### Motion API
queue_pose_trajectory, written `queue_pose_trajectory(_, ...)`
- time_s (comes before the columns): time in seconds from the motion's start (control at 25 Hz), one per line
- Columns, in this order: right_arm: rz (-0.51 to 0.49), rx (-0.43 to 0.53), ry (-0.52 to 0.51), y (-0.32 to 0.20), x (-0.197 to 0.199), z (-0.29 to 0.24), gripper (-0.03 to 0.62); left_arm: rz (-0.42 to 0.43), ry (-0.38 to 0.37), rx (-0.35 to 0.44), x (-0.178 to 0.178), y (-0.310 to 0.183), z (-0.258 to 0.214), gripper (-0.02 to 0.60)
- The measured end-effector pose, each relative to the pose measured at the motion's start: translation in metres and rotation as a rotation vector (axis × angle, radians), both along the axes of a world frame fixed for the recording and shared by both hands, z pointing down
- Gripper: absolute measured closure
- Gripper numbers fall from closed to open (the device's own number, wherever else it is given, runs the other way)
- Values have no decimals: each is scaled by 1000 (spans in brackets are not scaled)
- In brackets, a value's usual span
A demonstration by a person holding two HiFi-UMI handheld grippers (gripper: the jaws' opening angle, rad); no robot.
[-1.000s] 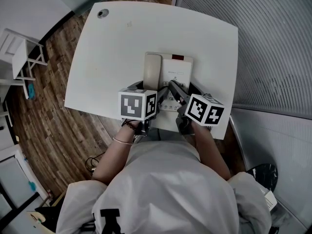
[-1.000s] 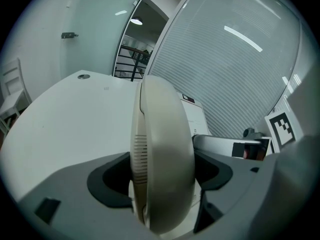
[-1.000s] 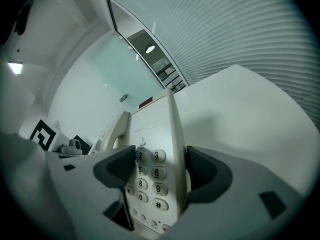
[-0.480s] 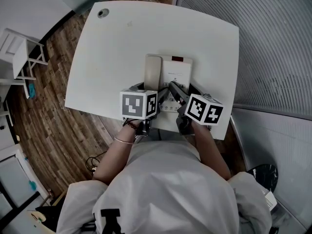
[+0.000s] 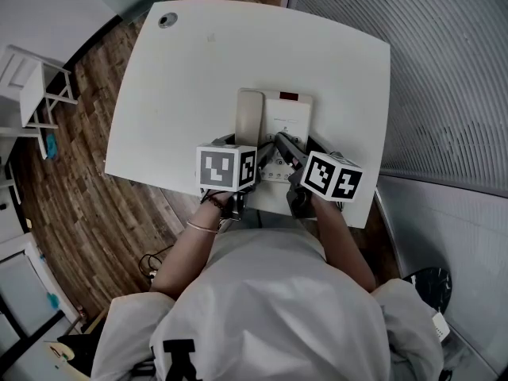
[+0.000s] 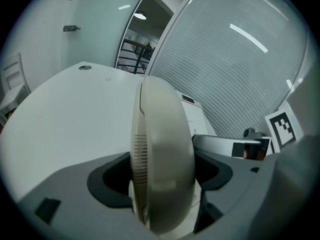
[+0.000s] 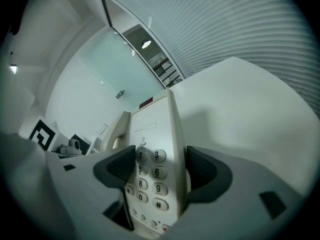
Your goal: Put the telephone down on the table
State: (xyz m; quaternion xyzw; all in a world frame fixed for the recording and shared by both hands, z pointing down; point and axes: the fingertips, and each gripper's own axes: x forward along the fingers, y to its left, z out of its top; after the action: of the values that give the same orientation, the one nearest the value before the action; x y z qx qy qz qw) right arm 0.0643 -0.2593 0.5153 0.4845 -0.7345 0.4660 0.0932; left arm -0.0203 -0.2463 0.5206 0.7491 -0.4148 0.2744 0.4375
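Note:
A white desk telephone (image 5: 284,121) is over the near part of the white table (image 5: 182,86), its handset (image 5: 248,113) in the cradle on its left side. My left gripper (image 5: 243,144) is shut on the handset (image 6: 162,134), with a pad pressed on either side. My right gripper (image 5: 298,147) is shut on the keypad half of the telephone (image 7: 152,129), its dark pads (image 7: 204,168) against the base's two edges. I cannot tell whether the base touches the tabletop. The marker cubes hide the telephone's near end in the head view.
A round cable hole (image 5: 166,21) sits in the table's far left corner. A ribbed wall (image 5: 444,70) runs along the right side. Wood floor and a white chair (image 5: 36,86) lie to the left. The person's body is against the near table edge.
The telephone and both grippers have shifted very slightly, and the telephone looks a touch smaller in the head view. Both grippers keep their hold.

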Motion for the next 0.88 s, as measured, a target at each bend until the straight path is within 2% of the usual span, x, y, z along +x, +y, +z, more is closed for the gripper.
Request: queue_pose_trajectory(0.88,4,-38,2,1,0,14,273,-5,0,-38,0,2,14,222)
